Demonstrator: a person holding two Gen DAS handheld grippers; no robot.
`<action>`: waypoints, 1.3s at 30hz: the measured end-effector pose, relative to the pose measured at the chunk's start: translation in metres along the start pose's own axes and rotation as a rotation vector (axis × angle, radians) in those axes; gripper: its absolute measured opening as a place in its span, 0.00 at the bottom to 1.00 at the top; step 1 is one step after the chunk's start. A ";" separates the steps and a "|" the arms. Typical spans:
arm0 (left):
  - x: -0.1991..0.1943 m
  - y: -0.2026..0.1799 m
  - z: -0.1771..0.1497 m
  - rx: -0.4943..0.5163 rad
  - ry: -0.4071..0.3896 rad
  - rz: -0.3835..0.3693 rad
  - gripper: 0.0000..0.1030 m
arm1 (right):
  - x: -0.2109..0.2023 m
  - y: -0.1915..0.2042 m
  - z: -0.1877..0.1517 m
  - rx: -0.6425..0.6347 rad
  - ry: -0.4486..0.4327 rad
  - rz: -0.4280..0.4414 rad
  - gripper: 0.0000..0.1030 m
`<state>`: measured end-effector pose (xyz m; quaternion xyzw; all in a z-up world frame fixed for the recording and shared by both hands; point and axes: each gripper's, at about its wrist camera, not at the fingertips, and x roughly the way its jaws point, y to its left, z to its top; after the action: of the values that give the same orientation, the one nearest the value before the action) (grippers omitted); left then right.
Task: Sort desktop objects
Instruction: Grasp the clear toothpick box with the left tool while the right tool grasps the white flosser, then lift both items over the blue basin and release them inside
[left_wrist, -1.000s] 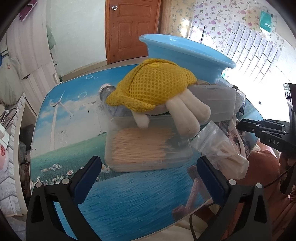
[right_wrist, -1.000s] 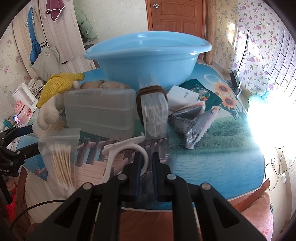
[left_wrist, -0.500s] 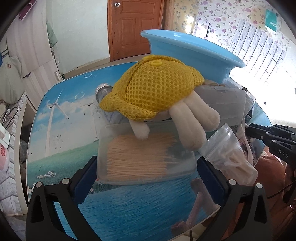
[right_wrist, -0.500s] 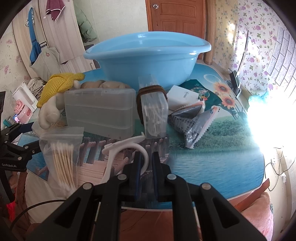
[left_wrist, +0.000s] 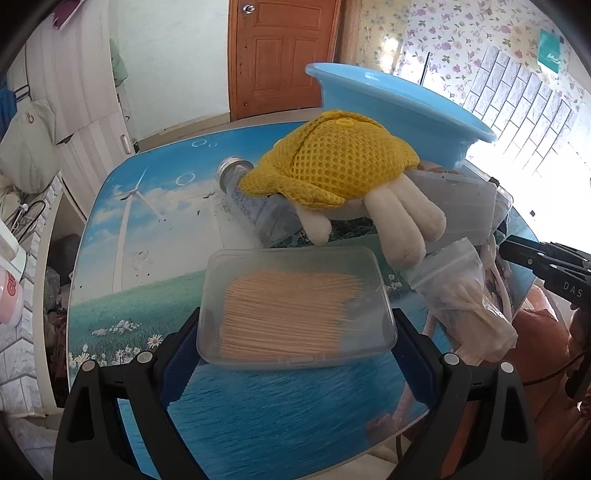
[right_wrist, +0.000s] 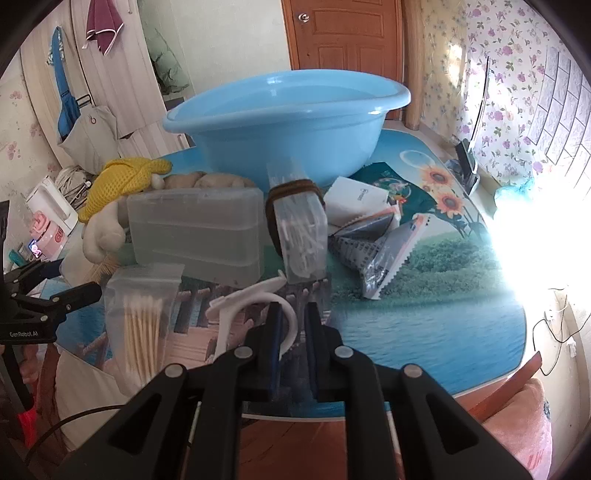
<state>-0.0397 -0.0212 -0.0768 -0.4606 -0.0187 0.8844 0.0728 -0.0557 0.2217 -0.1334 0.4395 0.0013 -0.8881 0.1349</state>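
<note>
Toothpicks fill a clear box (left_wrist: 295, 306) on the counter (left_wrist: 155, 236) between the wide jaws of the left gripper (left_wrist: 295, 332), which have just been closing with pads at its ends, while the right gripper (right_wrist: 293, 343), jaws just parting slightly, straddles a white ring (right_wrist: 255, 299).

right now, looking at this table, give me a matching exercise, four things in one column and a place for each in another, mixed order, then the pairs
Things:
1. toothpick box
2. blue basin
3. cotton swab bag
4. yellow mesh cap

Places:
A. draped over the plush toy
B. between the left gripper fingers
C. at the back of the table, behind the clutter
D. near the table's front edge, beside the white ring

Pairs: 1-B, 2-C, 3-D, 4-A
</note>
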 end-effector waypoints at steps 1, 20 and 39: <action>0.000 0.001 -0.001 -0.003 -0.001 -0.002 0.91 | -0.001 0.002 0.001 -0.005 -0.009 0.011 0.29; 0.015 0.002 0.004 0.004 -0.019 0.000 0.91 | 0.016 0.031 -0.005 -0.165 0.025 -0.005 0.62; -0.005 0.001 0.006 -0.009 -0.035 -0.012 0.90 | -0.008 0.022 0.005 -0.118 -0.041 0.038 0.52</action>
<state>-0.0414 -0.0224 -0.0692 -0.4452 -0.0269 0.8918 0.0758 -0.0499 0.2018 -0.1210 0.4125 0.0424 -0.8925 0.1775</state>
